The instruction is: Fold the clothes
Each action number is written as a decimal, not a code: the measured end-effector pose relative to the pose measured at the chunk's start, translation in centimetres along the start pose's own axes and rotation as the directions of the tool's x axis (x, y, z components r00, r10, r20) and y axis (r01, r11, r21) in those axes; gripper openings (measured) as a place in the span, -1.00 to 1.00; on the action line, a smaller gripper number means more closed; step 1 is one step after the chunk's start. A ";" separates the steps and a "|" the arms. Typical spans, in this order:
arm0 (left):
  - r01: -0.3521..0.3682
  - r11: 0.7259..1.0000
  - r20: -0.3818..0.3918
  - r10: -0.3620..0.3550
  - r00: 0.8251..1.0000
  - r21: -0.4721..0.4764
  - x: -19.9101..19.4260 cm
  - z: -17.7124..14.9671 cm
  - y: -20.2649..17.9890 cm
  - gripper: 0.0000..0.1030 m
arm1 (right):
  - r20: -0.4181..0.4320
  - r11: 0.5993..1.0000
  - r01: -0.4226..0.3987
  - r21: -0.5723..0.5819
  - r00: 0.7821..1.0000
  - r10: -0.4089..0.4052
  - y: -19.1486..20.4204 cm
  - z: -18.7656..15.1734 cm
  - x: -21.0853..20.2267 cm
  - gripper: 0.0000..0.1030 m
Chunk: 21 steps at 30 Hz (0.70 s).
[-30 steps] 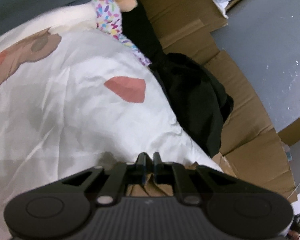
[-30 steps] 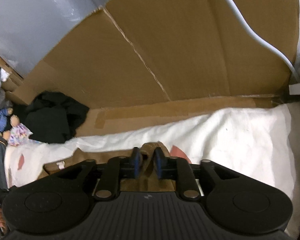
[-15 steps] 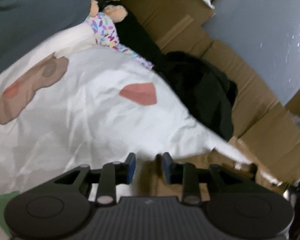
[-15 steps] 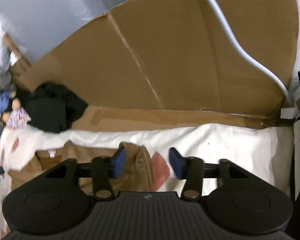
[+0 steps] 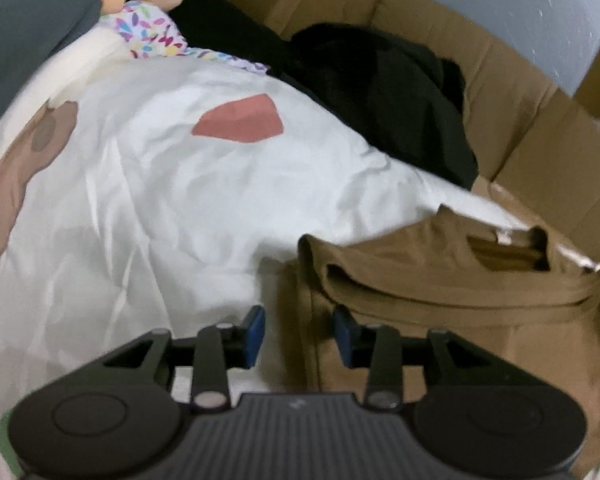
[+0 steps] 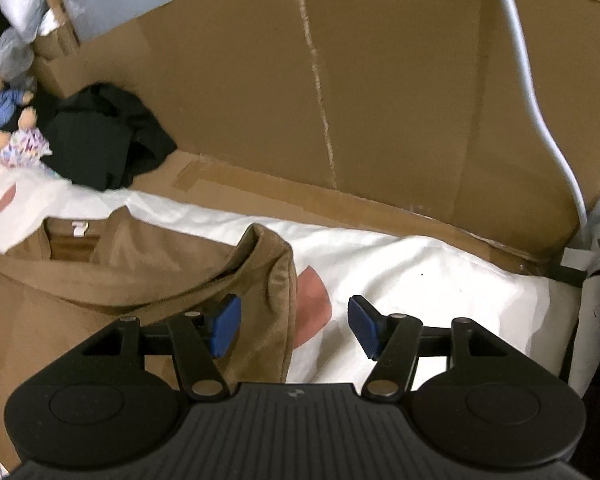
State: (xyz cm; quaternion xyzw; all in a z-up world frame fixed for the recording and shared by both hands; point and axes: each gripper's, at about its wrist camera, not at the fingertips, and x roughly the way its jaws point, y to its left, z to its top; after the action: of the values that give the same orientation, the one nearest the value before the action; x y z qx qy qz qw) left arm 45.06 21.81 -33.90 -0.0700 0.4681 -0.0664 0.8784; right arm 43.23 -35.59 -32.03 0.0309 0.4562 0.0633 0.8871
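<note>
Brown shirt (image 5: 440,280), sleeves folded in, collar tag up, on white sheet (image 5: 180,184); both fingers wide apart, empty.

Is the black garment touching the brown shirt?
Apart. Left wrist view: a strip of white sheet lies between black garment and brown shirt.

Brown shirt (image 6: 100,280) cut off left

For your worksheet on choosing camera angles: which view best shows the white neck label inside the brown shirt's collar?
The right wrist view: the white neck label of the brown shirt is sharp there. In the left wrist view the label is small and blurred.
</note>
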 end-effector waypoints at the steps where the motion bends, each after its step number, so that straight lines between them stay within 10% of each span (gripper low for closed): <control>1: -0.010 1.000 -0.001 0.011 1.000 0.016 0.2 0.0 -0.2 -0.22 | -0.004 1.000 0.007 -0.008 1.000 -0.007 0.1 0.0 0.2 0.25; 21: 0.005 0.999 0.100 -0.010 0.995 0.047 3.6 1.6 -1.3 -0.17 | 0.085 0.999 0.023 -0.036 0.996 -0.020 1.1 1.5 2.6 0.25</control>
State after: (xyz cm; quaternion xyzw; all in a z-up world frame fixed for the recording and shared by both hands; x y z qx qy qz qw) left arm 48.34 19.98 -35.74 -0.0545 0.4215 -0.0772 0.9019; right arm 45.91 -34.15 -33.14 0.0120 0.4174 0.0608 0.9066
